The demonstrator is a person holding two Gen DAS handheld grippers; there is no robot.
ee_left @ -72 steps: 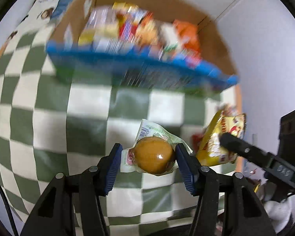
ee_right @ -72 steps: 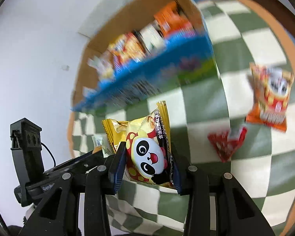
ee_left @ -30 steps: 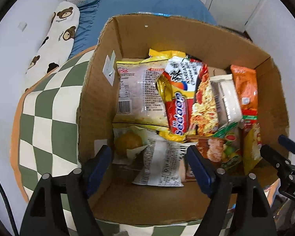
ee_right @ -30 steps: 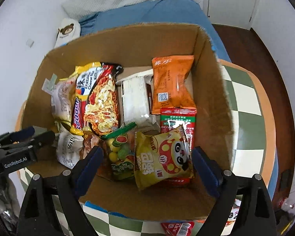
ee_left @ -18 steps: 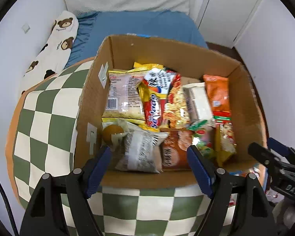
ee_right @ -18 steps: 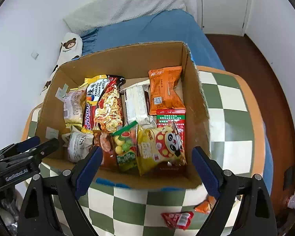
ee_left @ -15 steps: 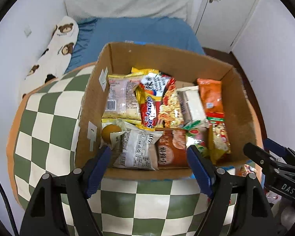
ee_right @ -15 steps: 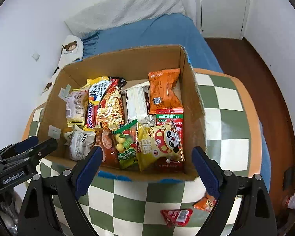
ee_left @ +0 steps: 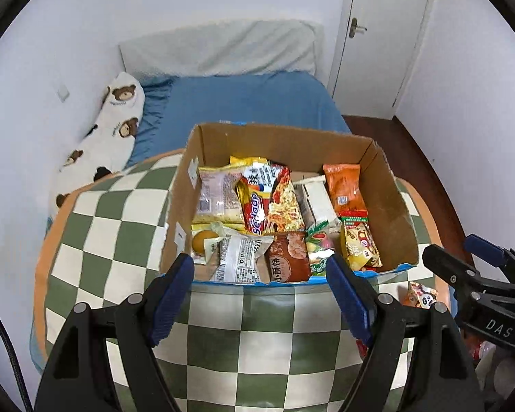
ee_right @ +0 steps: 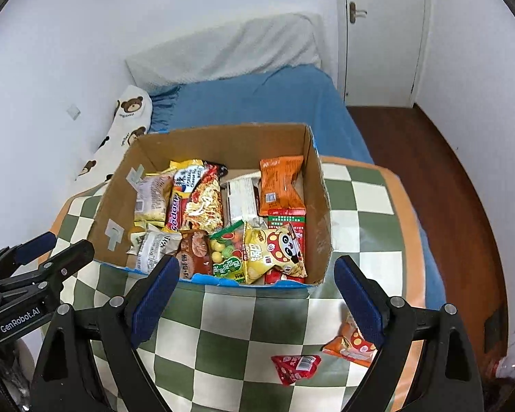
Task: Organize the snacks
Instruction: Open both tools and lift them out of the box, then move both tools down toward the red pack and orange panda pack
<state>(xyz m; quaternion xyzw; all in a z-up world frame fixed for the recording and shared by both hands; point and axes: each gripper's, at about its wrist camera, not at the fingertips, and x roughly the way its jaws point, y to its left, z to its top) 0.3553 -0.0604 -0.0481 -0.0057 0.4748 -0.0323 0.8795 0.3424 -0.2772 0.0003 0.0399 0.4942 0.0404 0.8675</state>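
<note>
Left to right, both wrist views. Far left: a bear-print pillow (ee_left: 110,130) lies along the wall beside a blue bed (ee_left: 243,106). A green-and-white checked table (ee_left: 113,226) carries a cardboard box (ee_left: 391,206) with its top open. The left gripper (ee_left: 259,295) hangs above the near edge of the table, its blue-padded jaws spread wide with nothing between them.

Inside the box, packets lie in two rows. Back row: a pale biscuit packet (ee_left: 219,195), a red noodle packet (ee_left: 269,199), a white packet (ee_left: 317,199) and an orange packet (ee_left: 343,187). Front row: a wrapped round bun (ee_left: 202,240) in the near left corner, a white printed packet (ee_left: 240,257), a brown cracker packet (ee_left: 288,255), a green candy packet (ee_right: 228,255) and a yellow panda packet (ee_right: 274,252) near the right wall.

The right gripper (ee_right: 257,297) likewise hangs over the table in front of the box, jaws wide apart and empty. On the cloth to its right, outside the box, lie a small red packet (ee_right: 295,364) and an orange packet (ee_right: 350,345); the latter is partly hidden by a gripper finger, so its print is uncertain. Far right: a brown wooden floor (ee_right: 446,189) and a white door (ee_right: 384,34).
</note>
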